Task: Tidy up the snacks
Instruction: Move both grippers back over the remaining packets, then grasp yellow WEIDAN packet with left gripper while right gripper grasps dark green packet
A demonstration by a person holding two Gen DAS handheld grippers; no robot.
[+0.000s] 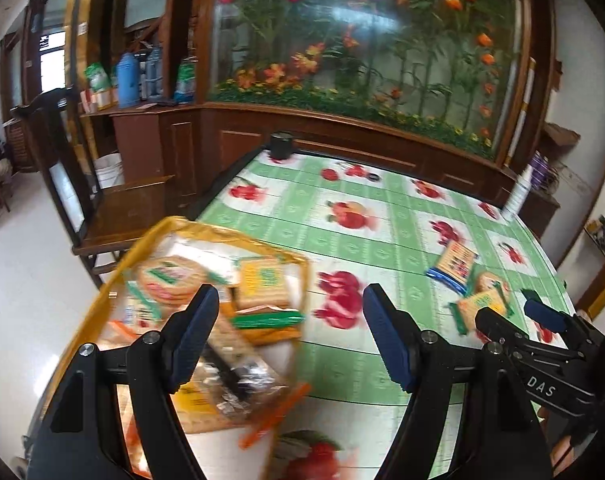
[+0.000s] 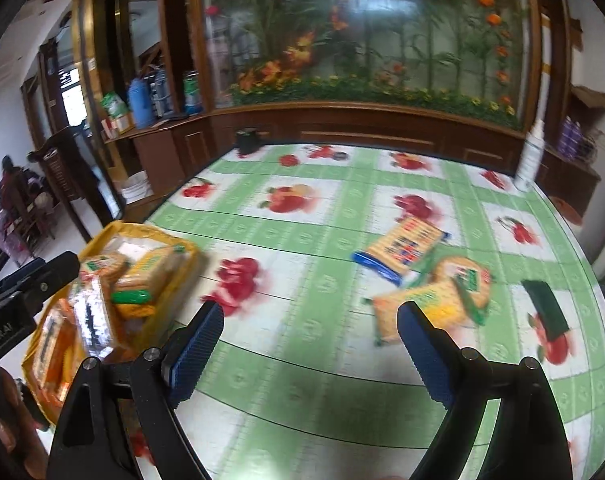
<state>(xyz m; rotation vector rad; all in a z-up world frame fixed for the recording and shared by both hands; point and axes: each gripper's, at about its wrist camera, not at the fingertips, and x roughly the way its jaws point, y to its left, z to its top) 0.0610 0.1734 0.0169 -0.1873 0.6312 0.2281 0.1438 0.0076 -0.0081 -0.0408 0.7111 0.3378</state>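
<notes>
Both my grippers, left gripper (image 1: 286, 336) and right gripper (image 2: 310, 348), gape wide, empty. Mid-sort: yellow-rimmed clear plastic bag (image 2: 114, 236) holds several packs. Next: right reaches the orange cracker pack (image 2: 418, 312) at 1 o'clock.

A clear bag with yellow trim (image 2: 114, 236) lay at the table's left edge, mouth open and facing up; inside it sat several biscuit packets, among them a round-biscuit pack with green label (image 1: 170, 280), a square cracker pack (image 1: 262, 284) propped over a green-ended pack (image 1: 268, 318), and a silver-and-black wrapper (image 1: 238, 376) nearer the camera; contents blurred, count uncertain. Well apart to the right, on the green fruit-print cloth, lay three loose packets: a flat yellow pack with blue end (image 2: 402, 246); just beside it a round-biscuit pack (image 2: 462, 280); touching that, a yellow cracker pack (image 2: 418, 308), tilted. A dark green flat packet (image 2: 544, 310) lay farther right, alone.
</notes>
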